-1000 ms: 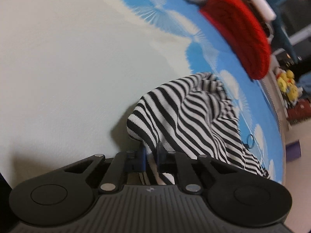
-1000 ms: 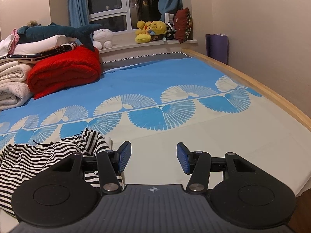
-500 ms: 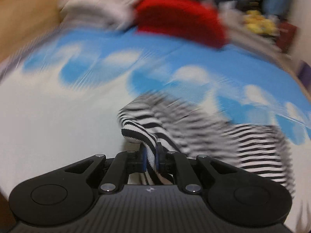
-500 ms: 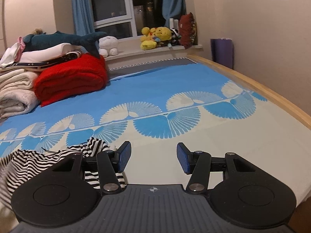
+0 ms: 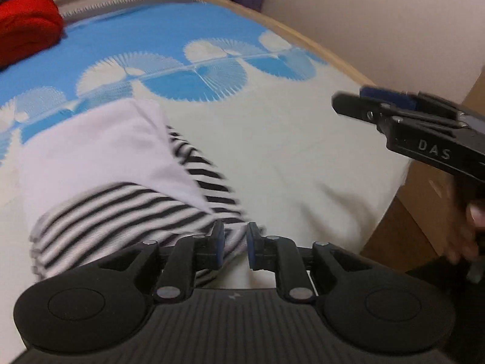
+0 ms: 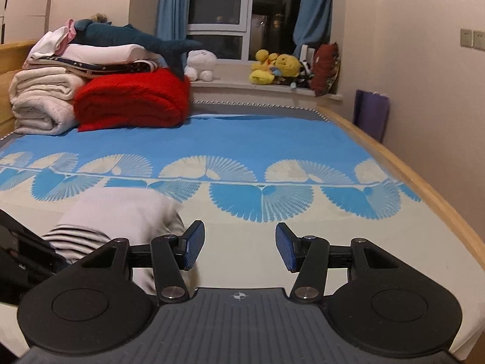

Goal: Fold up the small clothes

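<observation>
A small black-and-white striped garment [image 5: 127,209] with a white inner side [image 5: 100,148] lies bunched on the bed. My left gripper [image 5: 235,247] sits at its near right edge, jaws slightly apart, with a bit of striped cloth reaching between the pads. In the right wrist view the garment [image 6: 118,212] is at the lower left. My right gripper [image 6: 239,250] is wide open and empty above the cream part of the sheet, to the garment's right. The right gripper also shows in the left wrist view [image 5: 372,103], at the right.
The bed has a blue and cream fan-pattern sheet [image 6: 242,139] with a wooden edge [image 6: 424,182] on the right. A red blanket [image 6: 133,103], folded white blankets [image 6: 42,103] and a plush shark [image 6: 127,35] are stacked at the far left. Plush toys [image 6: 279,66] sit on the windowsill.
My left gripper swung round with the garment and its jaws have parted a little. The garment now lies turned over, white side up. The right gripper rose slightly, still open.
</observation>
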`<state>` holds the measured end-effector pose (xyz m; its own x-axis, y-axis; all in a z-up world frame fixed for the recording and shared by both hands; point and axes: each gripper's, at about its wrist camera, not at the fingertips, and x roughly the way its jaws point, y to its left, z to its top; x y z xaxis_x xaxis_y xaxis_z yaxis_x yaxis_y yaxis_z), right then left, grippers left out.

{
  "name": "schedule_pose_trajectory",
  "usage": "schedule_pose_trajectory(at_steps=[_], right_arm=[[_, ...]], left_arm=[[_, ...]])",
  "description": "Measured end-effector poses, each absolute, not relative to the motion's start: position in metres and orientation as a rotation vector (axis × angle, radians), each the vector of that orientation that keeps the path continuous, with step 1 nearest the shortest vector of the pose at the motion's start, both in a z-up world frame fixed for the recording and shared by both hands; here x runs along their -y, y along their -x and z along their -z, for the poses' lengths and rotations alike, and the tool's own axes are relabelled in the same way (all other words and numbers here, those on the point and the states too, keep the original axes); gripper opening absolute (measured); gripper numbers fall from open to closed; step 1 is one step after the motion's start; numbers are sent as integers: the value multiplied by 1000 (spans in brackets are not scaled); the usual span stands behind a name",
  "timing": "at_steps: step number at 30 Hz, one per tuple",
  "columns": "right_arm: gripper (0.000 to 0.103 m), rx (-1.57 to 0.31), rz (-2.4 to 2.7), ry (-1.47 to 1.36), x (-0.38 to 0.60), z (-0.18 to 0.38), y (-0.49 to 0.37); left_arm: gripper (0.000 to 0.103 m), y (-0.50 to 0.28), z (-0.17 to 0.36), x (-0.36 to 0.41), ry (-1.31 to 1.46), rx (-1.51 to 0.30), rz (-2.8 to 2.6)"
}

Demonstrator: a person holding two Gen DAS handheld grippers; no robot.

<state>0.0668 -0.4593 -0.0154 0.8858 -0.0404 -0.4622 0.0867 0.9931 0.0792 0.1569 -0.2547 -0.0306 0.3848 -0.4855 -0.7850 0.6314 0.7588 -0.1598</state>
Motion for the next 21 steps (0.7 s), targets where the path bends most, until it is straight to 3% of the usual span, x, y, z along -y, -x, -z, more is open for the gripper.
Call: schedule_pose_trajectory(at_steps=[4, 7, 14, 17, 21], right_arm=[[53, -488, 43, -172, 467, 16, -70], [42, -502, 4, -246, 466, 17, -80], [43, -613, -123, -263, 418, 27, -122], [43, -672, -153, -256, 396, 33, -146], [47, -735, -156, -253, 375, 43, -181]], left_arm=[[25, -161, 7, 193, -123, -919, 656], [25, -168, -9, 152, -158, -895, 597], [28, -189, 7, 87, -35, -827, 535], [27, -205, 35, 81, -59, -975, 455], [27, -226, 36, 79, 6, -961, 438]])
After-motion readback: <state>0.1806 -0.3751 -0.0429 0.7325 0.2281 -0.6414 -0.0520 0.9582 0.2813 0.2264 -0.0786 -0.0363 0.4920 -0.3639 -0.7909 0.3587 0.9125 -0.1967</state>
